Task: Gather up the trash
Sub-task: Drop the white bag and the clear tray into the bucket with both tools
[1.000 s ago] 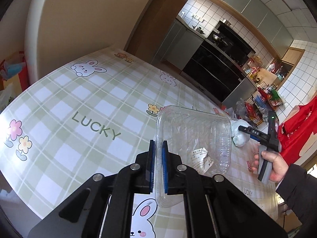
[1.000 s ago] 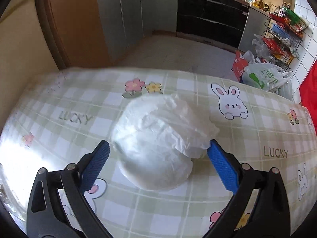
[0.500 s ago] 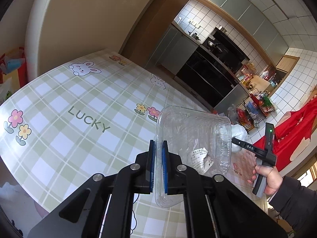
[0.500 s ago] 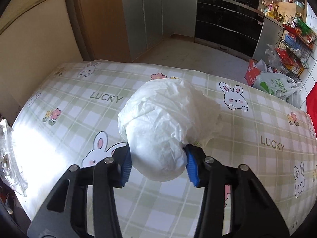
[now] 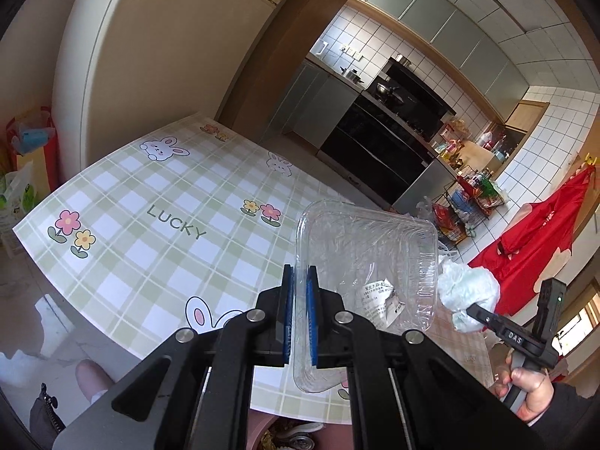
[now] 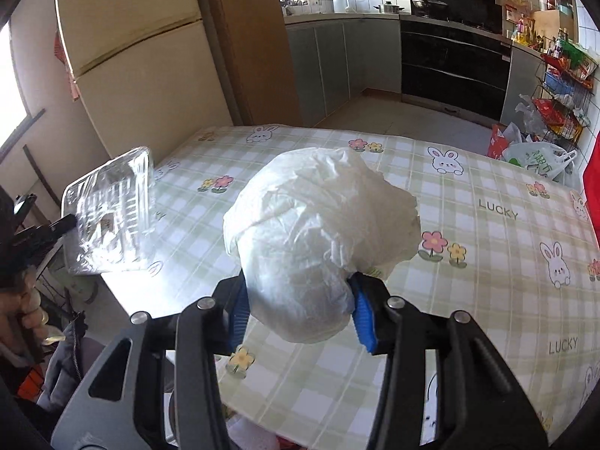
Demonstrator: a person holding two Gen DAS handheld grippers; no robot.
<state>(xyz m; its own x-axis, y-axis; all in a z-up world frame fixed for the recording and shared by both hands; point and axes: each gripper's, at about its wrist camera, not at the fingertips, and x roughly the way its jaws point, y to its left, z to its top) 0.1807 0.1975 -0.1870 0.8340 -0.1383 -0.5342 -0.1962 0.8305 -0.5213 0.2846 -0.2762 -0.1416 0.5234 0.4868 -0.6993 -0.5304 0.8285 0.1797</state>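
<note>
Two grippers loaded: our left (image 5: 300, 315) pinches tray (image 5: 367, 262), right (image 6: 300, 311) clamps wad (image 6: 318, 232); tablecloth (image 6: 487, 262) reads "LUCKY".

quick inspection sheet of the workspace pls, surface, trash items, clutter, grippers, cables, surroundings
surface: table under a green plaid cloth printed with rabbits, flowers and LUCKY; nothing lying on the part in view
job's things: clear plastic tray, a torn label inside, held off the table; crumpled white paper wad, also lifted
clutter: nothing seen on the table
grippers: left gripper pinches the tray's rim; right gripper squeezes the wad's lower end
cables: nothing seen
surroundings: cream fridge, dark oven unit, wire rack of packets, shopping bags on the floor, red cloth hanging
</note>
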